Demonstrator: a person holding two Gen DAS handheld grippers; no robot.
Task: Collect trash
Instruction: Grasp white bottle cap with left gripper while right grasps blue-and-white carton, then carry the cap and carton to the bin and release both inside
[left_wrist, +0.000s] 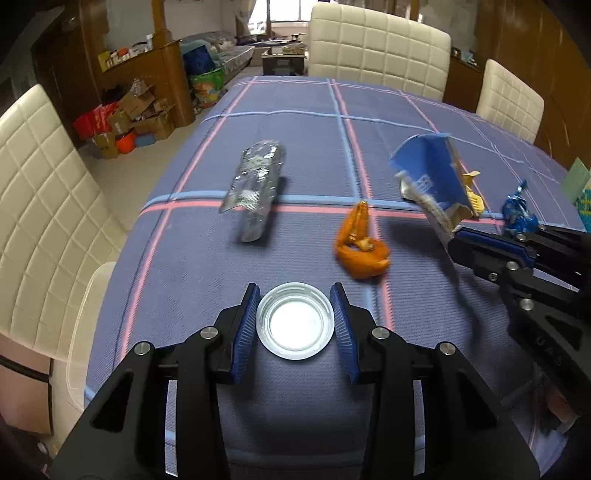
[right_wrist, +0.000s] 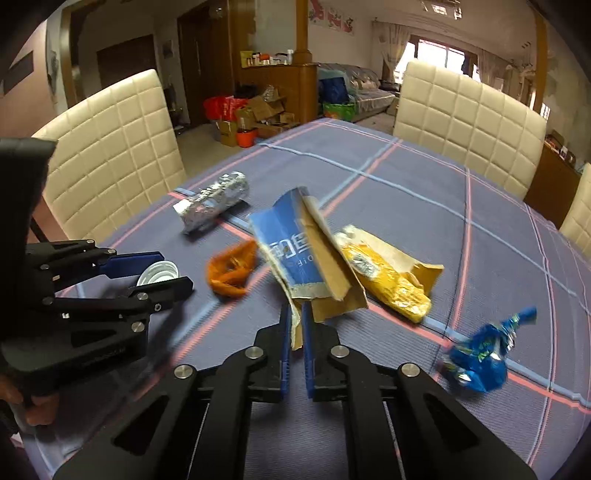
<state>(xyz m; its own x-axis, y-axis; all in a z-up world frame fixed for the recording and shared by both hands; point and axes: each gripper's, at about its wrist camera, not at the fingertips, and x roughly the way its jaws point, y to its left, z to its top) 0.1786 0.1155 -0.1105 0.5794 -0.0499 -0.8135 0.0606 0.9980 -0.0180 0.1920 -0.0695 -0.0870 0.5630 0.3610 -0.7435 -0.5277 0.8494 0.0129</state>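
Left wrist view: my left tongs (left_wrist: 295, 321) are gripping a clear plastic lid (left_wrist: 294, 320) at lower centre, over the plaid-covered bench (left_wrist: 295, 118). A silver foil wrapper (left_wrist: 255, 188) is lying at centre left, an orange wrapper (left_wrist: 360, 245) just right of centre.

Right wrist view: my right tongs (right_wrist: 295, 332) are clamping a torn blue carton (right_wrist: 303, 251) at centre. A yellow packet (right_wrist: 388, 280) is lying behind it, and a blue wrapper (right_wrist: 480, 358) is sitting at lower right.
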